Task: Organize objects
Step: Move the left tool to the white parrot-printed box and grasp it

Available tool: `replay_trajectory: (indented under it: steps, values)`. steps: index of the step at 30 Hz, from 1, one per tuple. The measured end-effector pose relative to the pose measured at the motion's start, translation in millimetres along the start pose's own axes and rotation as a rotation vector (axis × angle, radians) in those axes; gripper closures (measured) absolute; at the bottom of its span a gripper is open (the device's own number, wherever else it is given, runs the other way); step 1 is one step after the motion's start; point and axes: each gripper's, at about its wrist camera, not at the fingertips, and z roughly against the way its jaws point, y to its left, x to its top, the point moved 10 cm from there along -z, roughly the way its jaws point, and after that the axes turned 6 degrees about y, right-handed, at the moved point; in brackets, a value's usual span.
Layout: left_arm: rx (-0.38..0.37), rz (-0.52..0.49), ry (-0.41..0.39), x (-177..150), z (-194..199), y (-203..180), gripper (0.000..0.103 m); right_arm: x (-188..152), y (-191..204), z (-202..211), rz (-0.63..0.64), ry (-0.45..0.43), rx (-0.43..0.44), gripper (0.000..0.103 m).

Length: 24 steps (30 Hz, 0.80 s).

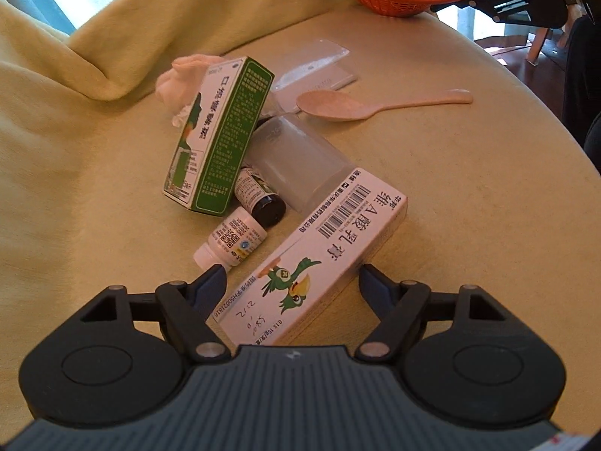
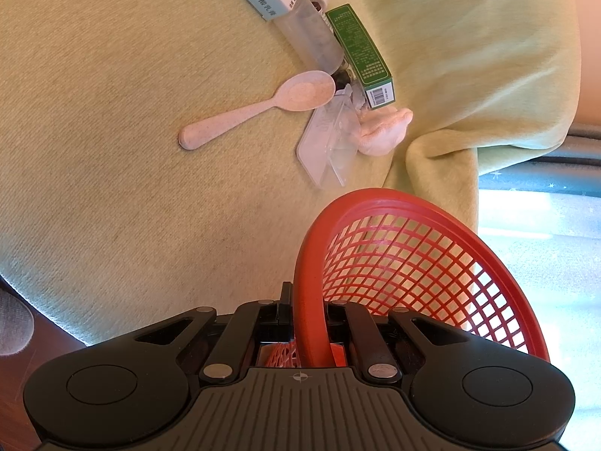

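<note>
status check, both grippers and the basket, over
Left gripper open, straddling white parrot box. Right gripper shut on red basket rim. White bottle beside left finger.

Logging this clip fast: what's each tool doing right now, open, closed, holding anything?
Left tool: open, straddling the white parrot box, not gripping it.
Right tool: closed on the red basket rim.

Red lattice basket (image 2: pixel 413 259), pale pink speckled spoon (image 2: pixel 259 107), green box (image 1: pixel 221 139), white box (image 1: pixel 315 259) with green parrots, yellow-green cloth (image 1: pixel 94 188).
</note>
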Motion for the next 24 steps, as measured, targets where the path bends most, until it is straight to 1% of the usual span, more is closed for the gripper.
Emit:
replay_trajectory:
  steps: [1,3,6,9,11,13,18,24]
  values:
    - [-0.011,0.005,0.011,0.6,0.5,-1.0,0.034,-0.3,-0.3,-0.4,0.000,0.002,0.001,0.099]
    - [-0.018,-0.004,0.027,0.0,3.6,-5.1,0.043,-0.6,-1.1,-1.6,-0.003,0.003,0.003,0.099]
    - [-0.023,-0.013,0.037,-2.3,9.7,-14.9,0.052,-1.7,-1.8,-2.4,-0.004,0.003,0.001,0.099]
    - [-0.016,-0.016,0.035,-5.2,14.5,-24.0,0.056,-2.1,-1.2,-1.9,-0.005,0.002,0.000,0.099]
    - [-0.009,-0.019,0.026,-6.6,17.3,-29.2,0.057,-2.3,-1.0,-1.9,-0.004,0.001,0.000,0.099]
    - [0.013,-0.025,0.017,-7.3,17.4,-32.2,0.057,-2.2,-0.5,-1.1,-0.002,0.000,0.000,0.099]
    - [0.035,-0.004,0.000,-7.7,16.0,-33.5,0.057,-2.3,-2.0,-2.1,-0.005,-0.002,0.001,0.100]
    - [0.029,-0.010,0.012,-4.6,15.9,-35.4,0.057,-1.0,-1.4,-2.7,-0.005,-0.004,0.003,0.100]
